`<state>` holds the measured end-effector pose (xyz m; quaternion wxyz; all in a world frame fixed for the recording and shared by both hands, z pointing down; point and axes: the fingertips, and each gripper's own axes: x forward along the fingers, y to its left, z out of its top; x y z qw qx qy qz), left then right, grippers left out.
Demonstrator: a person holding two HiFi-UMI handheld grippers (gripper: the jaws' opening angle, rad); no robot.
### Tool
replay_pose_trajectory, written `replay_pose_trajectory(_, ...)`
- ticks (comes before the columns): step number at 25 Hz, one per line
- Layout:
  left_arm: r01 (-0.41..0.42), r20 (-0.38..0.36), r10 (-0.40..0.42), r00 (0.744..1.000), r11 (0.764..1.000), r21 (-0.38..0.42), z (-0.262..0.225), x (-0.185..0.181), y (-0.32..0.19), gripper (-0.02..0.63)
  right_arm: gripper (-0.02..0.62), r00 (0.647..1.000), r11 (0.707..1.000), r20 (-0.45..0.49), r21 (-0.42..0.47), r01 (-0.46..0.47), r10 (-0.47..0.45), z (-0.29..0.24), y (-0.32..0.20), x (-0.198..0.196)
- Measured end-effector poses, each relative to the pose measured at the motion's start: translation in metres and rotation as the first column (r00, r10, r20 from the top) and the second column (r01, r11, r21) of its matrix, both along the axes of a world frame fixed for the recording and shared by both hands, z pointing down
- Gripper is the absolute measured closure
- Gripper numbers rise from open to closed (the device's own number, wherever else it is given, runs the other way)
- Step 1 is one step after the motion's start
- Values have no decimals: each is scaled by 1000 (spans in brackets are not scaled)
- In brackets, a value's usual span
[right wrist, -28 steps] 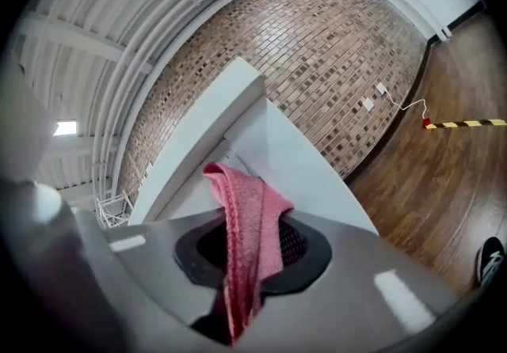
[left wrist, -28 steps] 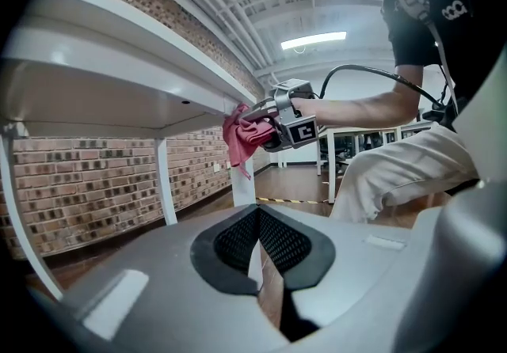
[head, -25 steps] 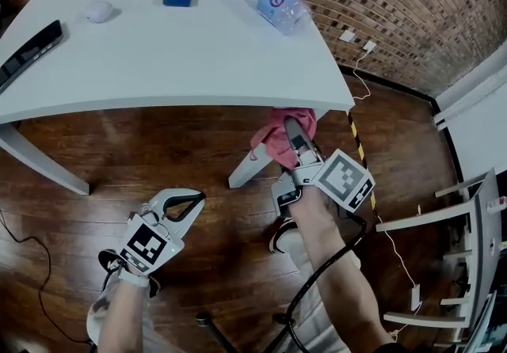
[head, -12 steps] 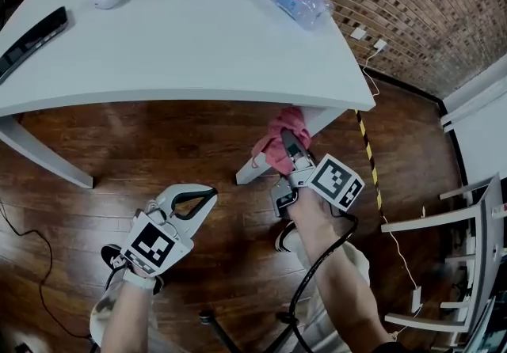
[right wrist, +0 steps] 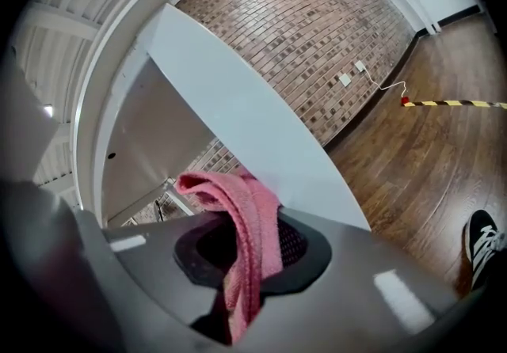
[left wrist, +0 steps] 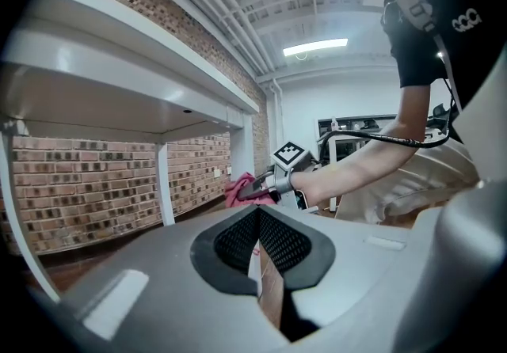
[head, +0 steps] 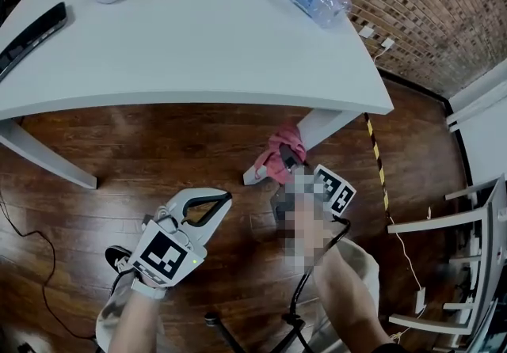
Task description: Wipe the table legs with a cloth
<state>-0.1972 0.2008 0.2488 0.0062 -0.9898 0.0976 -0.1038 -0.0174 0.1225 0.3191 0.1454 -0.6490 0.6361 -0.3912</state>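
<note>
Pink fuzzy cloth [right wrist: 245,225], clenched in the fingers of the right gripper [head: 283,156], touches the white bench leg [head: 326,123]; left gripper [head: 225,199] fingers closed together, empty.

The left gripper [head: 225,201] and right gripper [head: 283,157] are pale grey-white moulded shells, their jaws lined with black pads [left wrist: 287,244] of fine mesh texture; each carries a white cube [head: 163,255] printed with black square markers; a black cable [head: 315,264] runs from the right one. The person wears a black short sleeve [left wrist: 413,43] with small white lettering; light trousers [head: 358,263]; black sneakers [right wrist: 485,242] with white soles and white stripes.
</note>
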Motion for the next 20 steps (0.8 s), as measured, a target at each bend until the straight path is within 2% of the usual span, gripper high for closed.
replay_pose_trajectory(10, 41, -30, -42, 999, 999, -30, -11, -3, -12, 606, 549, 1000, 997, -15, -71, 13, -14, 64, 3, -2)
replay_pose_trajectory(20, 64, 15, -63, 998, 995, -79, 3, 1, -18, 606, 549, 999, 991, -24, -129, 18, -21, 123, 3, -3)
